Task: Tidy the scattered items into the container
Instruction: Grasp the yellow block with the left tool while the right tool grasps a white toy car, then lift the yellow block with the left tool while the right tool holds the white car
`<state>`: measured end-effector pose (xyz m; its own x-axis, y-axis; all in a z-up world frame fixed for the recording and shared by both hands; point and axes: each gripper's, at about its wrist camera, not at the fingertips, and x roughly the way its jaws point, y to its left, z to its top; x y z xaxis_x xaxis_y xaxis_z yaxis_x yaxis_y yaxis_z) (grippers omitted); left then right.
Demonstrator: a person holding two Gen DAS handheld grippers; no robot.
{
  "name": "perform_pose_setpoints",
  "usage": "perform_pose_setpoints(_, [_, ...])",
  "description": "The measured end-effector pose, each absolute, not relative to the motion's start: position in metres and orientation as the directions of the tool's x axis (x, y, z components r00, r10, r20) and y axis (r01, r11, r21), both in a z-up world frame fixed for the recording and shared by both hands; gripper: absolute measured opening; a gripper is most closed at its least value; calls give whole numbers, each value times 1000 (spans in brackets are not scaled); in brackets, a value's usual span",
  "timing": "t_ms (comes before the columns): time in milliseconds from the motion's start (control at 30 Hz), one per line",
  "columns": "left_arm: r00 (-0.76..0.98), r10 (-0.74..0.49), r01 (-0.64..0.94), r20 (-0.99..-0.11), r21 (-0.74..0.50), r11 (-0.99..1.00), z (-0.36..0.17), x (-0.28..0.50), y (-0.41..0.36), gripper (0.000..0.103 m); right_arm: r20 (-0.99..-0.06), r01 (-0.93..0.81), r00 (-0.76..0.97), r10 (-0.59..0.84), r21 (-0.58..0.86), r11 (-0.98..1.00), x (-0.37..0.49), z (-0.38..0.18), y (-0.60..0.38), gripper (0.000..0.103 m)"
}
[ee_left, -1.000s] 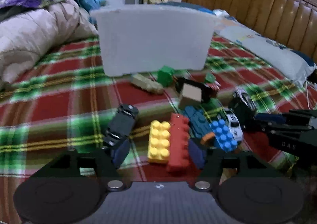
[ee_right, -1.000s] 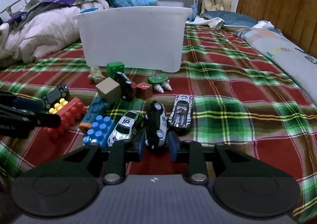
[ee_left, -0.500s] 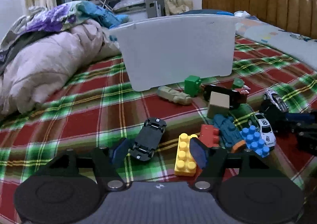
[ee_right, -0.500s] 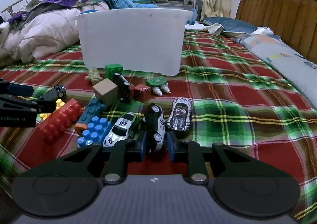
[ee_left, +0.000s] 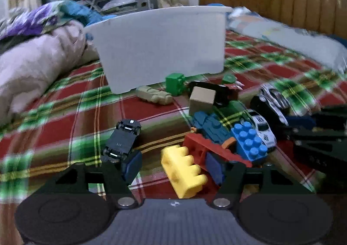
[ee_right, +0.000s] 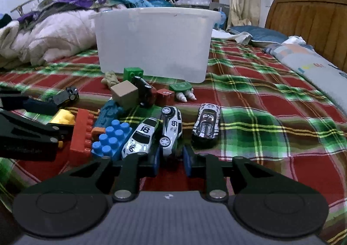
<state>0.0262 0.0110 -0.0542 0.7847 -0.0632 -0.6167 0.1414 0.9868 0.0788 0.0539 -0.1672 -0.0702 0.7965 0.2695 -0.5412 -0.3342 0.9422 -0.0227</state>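
Toys on the plaid bedspread (ee_right: 271,97), white container (ee_right: 154,43) at upper center of both views.
I see my left gripper (ee_left: 173,165) with fingers apart, the tilted yellow brick (ee_left: 184,171) between them at lower center. My right gripper (ee_right: 171,161) has closed on the rear of the 69 car (ee_right: 172,130), which lies just right of the 18 car (ee_right: 142,137).

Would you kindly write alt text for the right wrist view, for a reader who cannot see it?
The right gripper closes on a white toy car numbered 69 lying on a red and green plaid bedspread. Another white toy car numbered 18, a blue studded building block and other toys lie scattered before a white plastic tub.
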Motion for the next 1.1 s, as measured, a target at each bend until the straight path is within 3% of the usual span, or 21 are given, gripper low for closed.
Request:
perform_pose_setpoints(67, [785, -74, 115, -615, 26, 993, -58, 28, 19, 79, -529, -335, 801, 279, -11, 942, 53, -75, -169, 26])
perform_pose_setpoints(267, [796, -97, 102, -598, -26, 994, -66, 26, 28, 85, -505, -323, 822, 265, -29, 946, 50, -80, -166, 27])
perform_pose_setpoints(700, [771, -50, 66, -635, 2, 998, -59, 27, 18, 85, -502, -334, 825, 259, -63, 941, 58, -72, -161, 28])
perform_pose_setpoints(800, [752, -96, 63, -652, -74, 995, -55, 28, 25, 68, -524, -337, 810, 264, -49, 940, 62, -73, -162, 28])
perform_pose_setpoints(867, [745, -129, 73, -654, -112, 991, -51, 26, 28, 42, -528, -342, 806, 267, -48, 939, 59, -71, -162, 21])
perform_pose_setpoints(933, [747, -138, 94, -650, -102, 990, -47, 24, 27, 30, -523, -348, 808, 273, -49, 936, 54, -68, -163, 18])
perform_pose_setpoints(1100, [761, -172, 178, -626, -55, 983, -27, 15, 20, 29, -505, -368, 813, 289, -61, 928, 40, -52, -164, 18])
